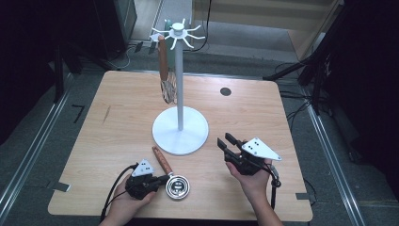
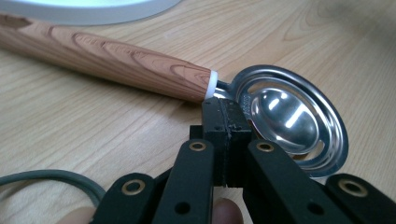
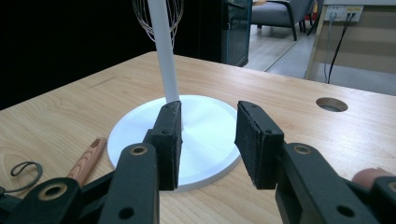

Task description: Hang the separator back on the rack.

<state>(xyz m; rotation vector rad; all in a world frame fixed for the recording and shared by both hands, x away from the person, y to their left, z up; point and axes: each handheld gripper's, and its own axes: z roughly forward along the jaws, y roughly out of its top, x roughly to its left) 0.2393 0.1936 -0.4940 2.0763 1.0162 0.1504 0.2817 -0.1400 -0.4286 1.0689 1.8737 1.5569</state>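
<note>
While the left tongs (image 1: pixel 159 181) sit pinched fully together with nothing between them, their tips are right at the neck of the strainer spoon (image 1: pixel 178 187), where the wooden handle (image 2: pixel 112 58) meets the shiny slotted bowl (image 2: pixel 292 116). That spoon lies flat on the tabletop (image 1: pixel 117 117), close to the near edge, its handle angling toward the white stand base (image 1: pixel 180 130). The right tongs (image 1: pixel 227 143) hover about half open and empty, aimed at the base and pole (image 3: pixel 163 51). Plenty of bare wood lies to their right. A whisk (image 1: pixel 168 89) hangs off the rack beyond them.
</note>
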